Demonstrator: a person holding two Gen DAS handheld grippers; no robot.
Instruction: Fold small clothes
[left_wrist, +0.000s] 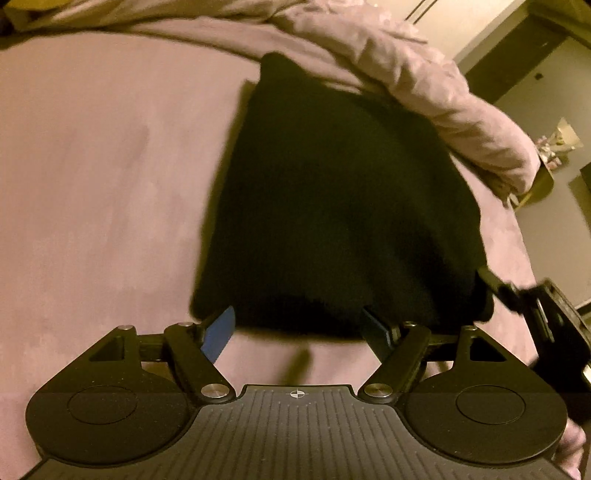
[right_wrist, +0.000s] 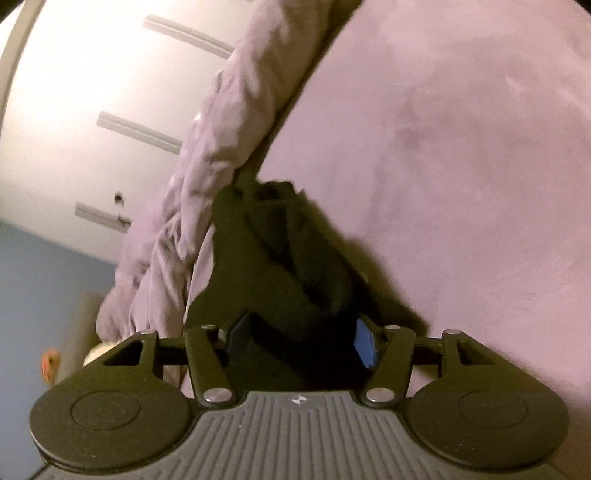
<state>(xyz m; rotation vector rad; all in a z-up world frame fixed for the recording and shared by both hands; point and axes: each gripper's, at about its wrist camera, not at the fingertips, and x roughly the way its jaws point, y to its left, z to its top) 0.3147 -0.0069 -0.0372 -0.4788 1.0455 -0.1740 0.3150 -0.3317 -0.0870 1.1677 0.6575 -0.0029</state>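
closest to me in the left wrist view, my left gripper (left_wrist: 299, 328) has its jaws spread wide and nothing between them; the near hem of the black garment (left_wrist: 340, 206) lies just ahead of the blue fingertips (left_wrist: 221, 328), touching or nearly so. at the right edge of that same view i can see my right gripper (left_wrist: 517, 295) coming in at the garment's near right corner.

in the right wrist view, my right gripper (right_wrist: 301, 338) has a bunched fold of the black garment (right_wrist: 288, 258) sitting between its blue pads (right_wrist: 364, 343). the jaws look partly closed around it, but the frame is dark and smeared, so i can't say for sure whether they are pinching the cloth or only straddling it.

further out, the garment lies mostly flat on the mauve bed surface (left_wrist: 103, 177), its long axis running straight away from the left gripper toward the rumpled duvet (left_wrist: 424, 96), which overlaps its far right edge. beyond that are the wardrobe doors (right_wrist: 92, 92).

my read: the right side is nearer to having a hold, the left has yet to close on the near hem. the fold should carry that near edge away from me along the long axis.
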